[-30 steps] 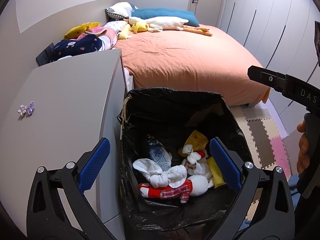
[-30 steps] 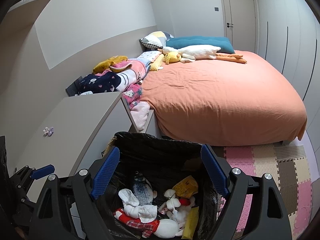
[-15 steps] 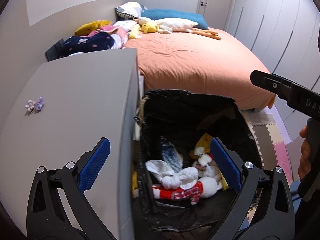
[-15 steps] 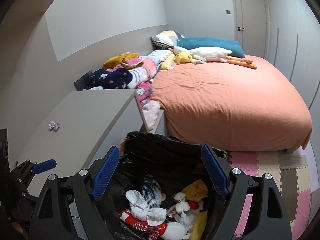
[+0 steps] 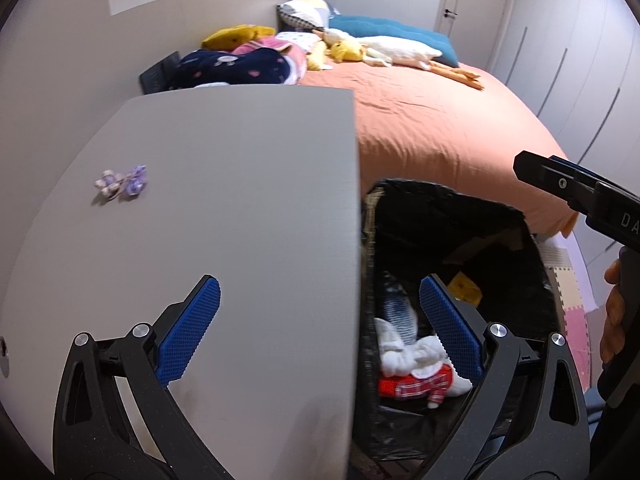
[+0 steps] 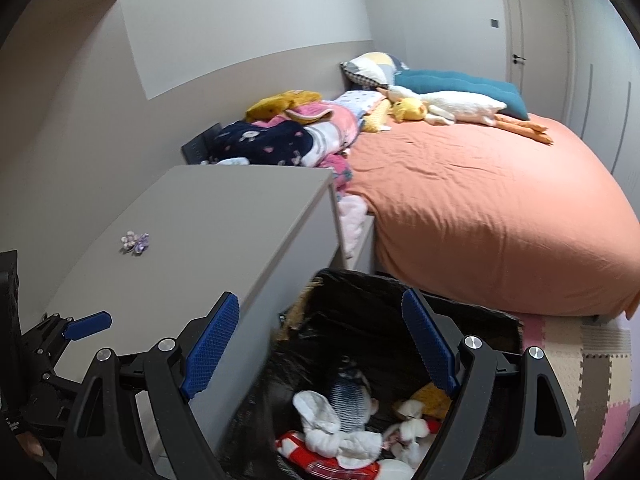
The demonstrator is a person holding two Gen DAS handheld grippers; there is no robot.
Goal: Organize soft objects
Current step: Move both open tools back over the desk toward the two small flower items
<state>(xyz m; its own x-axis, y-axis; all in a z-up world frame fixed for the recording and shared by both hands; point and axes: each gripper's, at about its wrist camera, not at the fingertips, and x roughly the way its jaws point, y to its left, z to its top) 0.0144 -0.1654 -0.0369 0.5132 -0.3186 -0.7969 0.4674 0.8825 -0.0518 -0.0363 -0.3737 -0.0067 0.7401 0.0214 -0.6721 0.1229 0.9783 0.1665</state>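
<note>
My left gripper point(image 5: 319, 285) is open and empty, over the right edge of a grey cabinet top point(image 5: 240, 200). A small lilac and pink soft item point(image 5: 120, 182) lies on that top, far left of the fingers. My right gripper point(image 6: 320, 298) is also open with nothing in it, above the black-lined bin point(image 6: 460, 314) beside the cabinet. Several soft toys point(image 6: 340, 404) lie in the bin, among them a red plaid one point(image 5: 412, 386). A white plush goose point(image 6: 460, 106) and a yellow duck point(image 6: 408, 110) lie at the head of the bed.
The orange bed point(image 6: 480, 208) fills the room behind the bin. A heap of clothes and blankets point(image 6: 280, 136) lies between cabinet and bed. Foam floor mats point(image 6: 592, 360) cover the floor at right. A hand point(image 5: 612, 320) grips the right handle.
Both grippers have swung left, so the cabinet top fills more of each view and the bin has slid to the right. Both stay open.
</note>
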